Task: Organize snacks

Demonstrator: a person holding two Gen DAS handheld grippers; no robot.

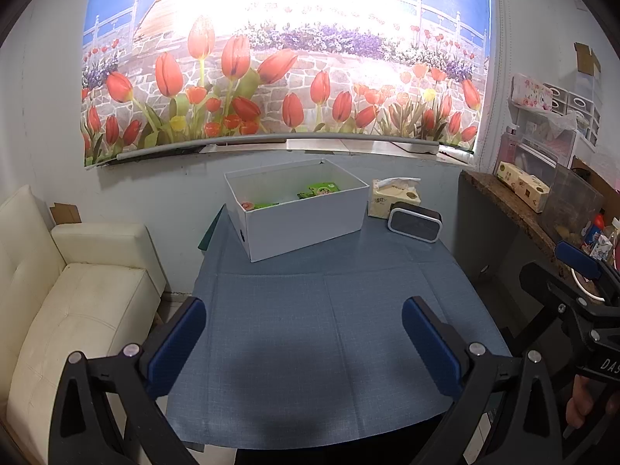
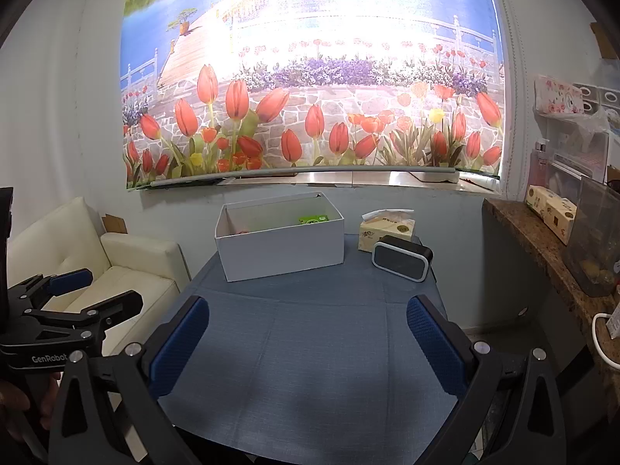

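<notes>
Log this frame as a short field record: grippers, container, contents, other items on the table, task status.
left gripper: open, empty, above the blue tablecloth
right gripper: open, empty, above the same cloth
container: white rectangular cardboard box, open top, far side of table
contents: green snack packets lying inside; count unclear
other items: yellow tissue pack and black rounded speaker-like device, right of the box
loose snacks on cloth: none visible
task status: appears finished or nearly so

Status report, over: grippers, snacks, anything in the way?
Left gripper open, empty; right gripper open, empty. Green snack packs in the white box. Tissue pack and clock right of the box; not in the way.
</notes>
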